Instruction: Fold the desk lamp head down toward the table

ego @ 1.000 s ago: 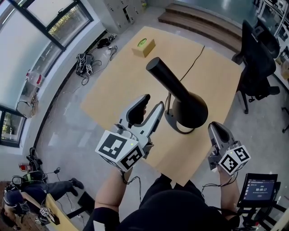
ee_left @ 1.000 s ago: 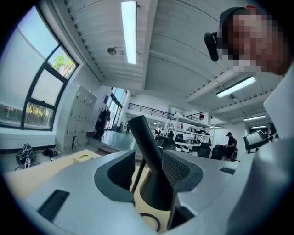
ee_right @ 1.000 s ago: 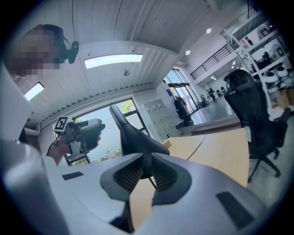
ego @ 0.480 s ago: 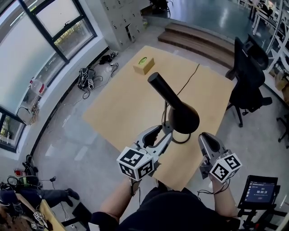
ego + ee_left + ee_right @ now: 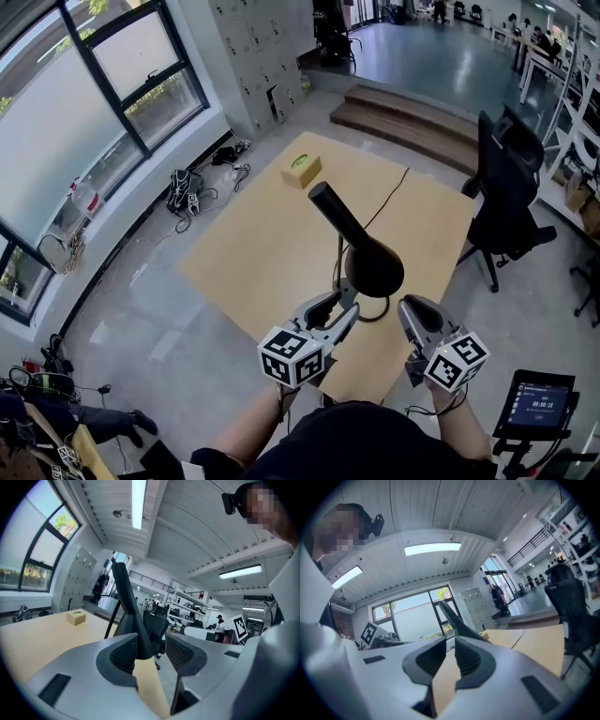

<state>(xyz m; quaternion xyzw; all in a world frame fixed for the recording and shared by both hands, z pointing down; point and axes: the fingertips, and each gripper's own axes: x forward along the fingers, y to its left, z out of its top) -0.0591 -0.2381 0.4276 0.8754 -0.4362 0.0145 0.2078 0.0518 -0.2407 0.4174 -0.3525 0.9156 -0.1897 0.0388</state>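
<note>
The left gripper (image 5: 337, 302), jaws well apart and empty, hovers at the near edge of the table (image 5: 272, 244) with the black desk lamp head (image 5: 354, 242) rising tilted just beyond its tips, while the right gripper (image 5: 412, 309), jaws almost together on nothing, hangs just right of the lamp.

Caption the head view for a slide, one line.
Black desk lamp stands unfolded on the wooden table, left hand-held gripper and right hand-held gripper open near its base.
</note>
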